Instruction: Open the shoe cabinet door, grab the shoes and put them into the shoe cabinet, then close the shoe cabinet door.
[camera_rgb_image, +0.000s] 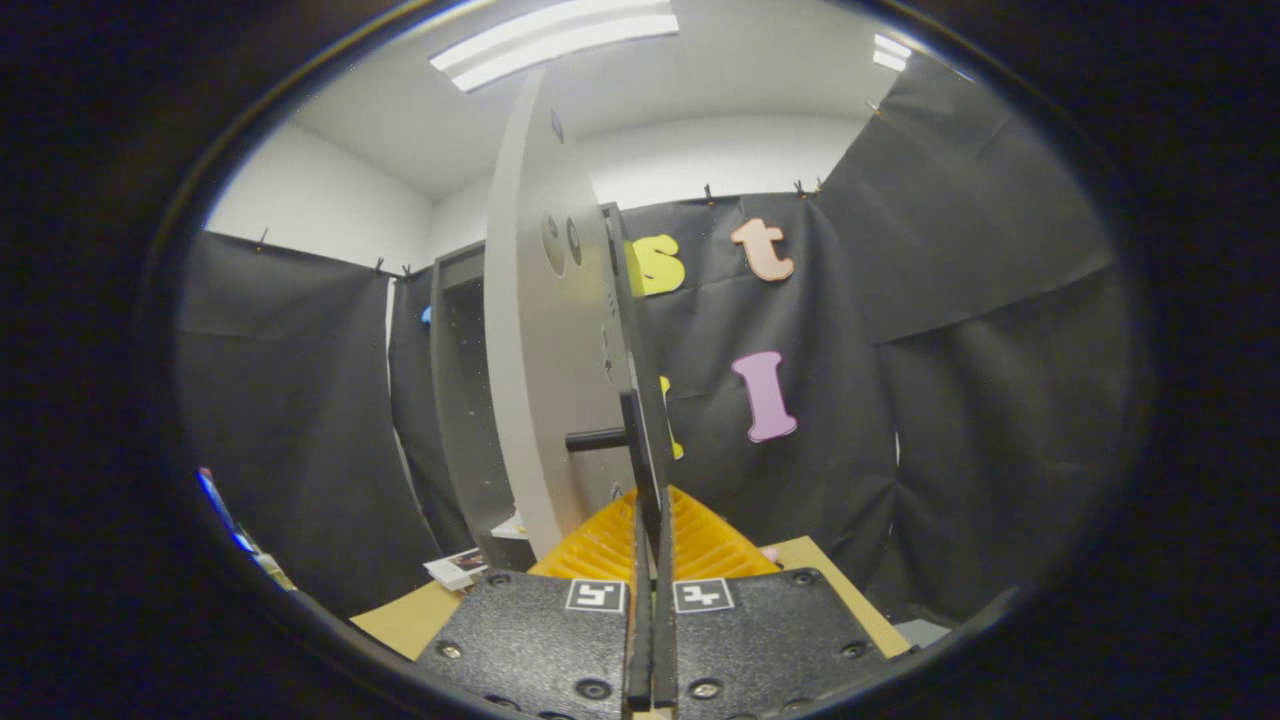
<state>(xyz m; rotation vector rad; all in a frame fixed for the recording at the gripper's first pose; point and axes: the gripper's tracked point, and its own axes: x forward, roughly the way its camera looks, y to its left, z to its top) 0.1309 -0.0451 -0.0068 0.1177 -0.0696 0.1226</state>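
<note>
The shoe cabinet door (545, 330) stands swung open, seen almost edge-on just ahead of the gripper (650, 545). Its pale inner face looks left and its dark edge runs down to the fingers (600, 545). A dark bar handle (600, 438) juts from the door to the left, just above the fingers. The jaws are drawn narrow, nearly together, with the door's lower edge running down into the thin gap between them; they seem to pinch that edge, though I cannot tell whether both press on it.

To the left and farther off stands the shoe cabinet (462, 400), a dark upright carcass with its opening facing this way; its inside is too dim to read. No shoes are to be seen in or near it.

As a judgement, the first step looks done or almost done: the door is off the cabinet front. Fetching the shoes, placing them inside and shutting the door all seem left to do.

The wooden table (410, 620) lies near, below the fingers, with a few papers (458, 568) on its left part. There is open room to the right of the door toward the cloth wall. The tight spot is on the left, between door face, handle and cabinet front.
</note>
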